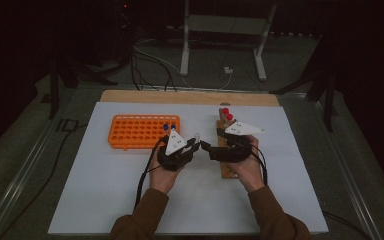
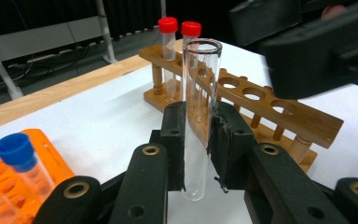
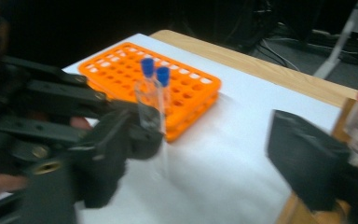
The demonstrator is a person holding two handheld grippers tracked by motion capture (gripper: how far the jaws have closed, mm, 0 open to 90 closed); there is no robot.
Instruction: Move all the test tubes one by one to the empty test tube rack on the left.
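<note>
A clear, uncapped glass tube (image 2: 203, 70) stands upright between the jaws of my left gripper (image 2: 197, 133), which is shut on its lower half. From above, the left gripper (image 1: 192, 144) hovers over the white mat between the two racks. My right gripper (image 1: 207, 148) faces it closely from the right, over the wooden rack (image 1: 224, 167). In the right gripper view the right gripper (image 3: 200, 182) stands open with nothing between its jaws, and the tube (image 3: 150, 112) sits in the other gripper, left of that gap.
An orange tube rack (image 1: 135, 131) at left holds two blue-capped tubes (image 1: 169, 128) at its right end. The wooden rack (image 2: 279, 105) carries two red-capped tubes (image 2: 168, 28) at its far end, with several free holes. A white mat (image 1: 105, 190) covers the table.
</note>
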